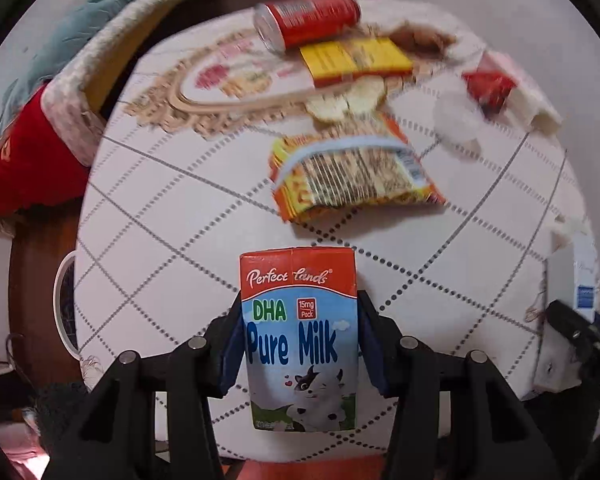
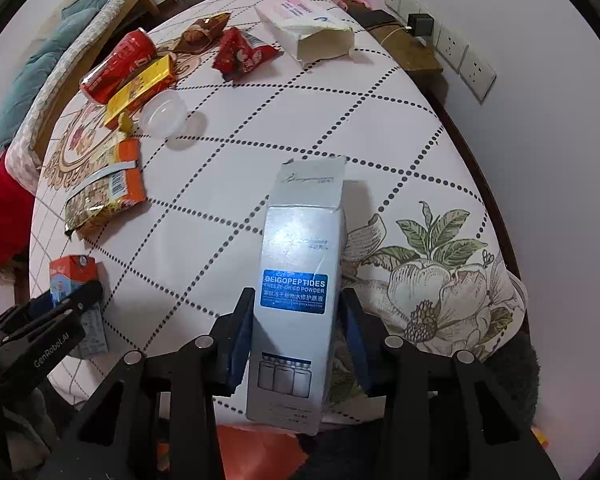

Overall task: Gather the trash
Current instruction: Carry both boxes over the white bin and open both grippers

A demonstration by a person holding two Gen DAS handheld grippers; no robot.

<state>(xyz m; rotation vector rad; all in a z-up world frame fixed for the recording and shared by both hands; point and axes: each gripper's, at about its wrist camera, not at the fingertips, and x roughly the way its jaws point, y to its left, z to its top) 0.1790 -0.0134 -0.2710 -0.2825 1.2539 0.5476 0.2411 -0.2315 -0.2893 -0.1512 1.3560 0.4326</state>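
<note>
Each gripper has a carton clamped between its pads above the table.

The milk carton (image 1: 299,340) stands upright in the left gripper (image 1: 299,346), whose blue pads press on both its sides, jaws part-way apart at the carton's width. The silver box (image 2: 296,280), its top flap torn open, is clamped the same way in the right gripper (image 2: 296,340), jaws narrowed onto its sides. Both are held over the near edge of the table (image 2: 320,120), which has a white cloth with a dotted diamond pattern. Farther out on the cloth lie an orange snack bag (image 1: 352,172), a clear plastic cup (image 2: 164,114), a yellow box (image 1: 356,62), a red can (image 1: 308,18), a red wrapper (image 2: 240,54) and an open white box (image 2: 312,28).
</note>
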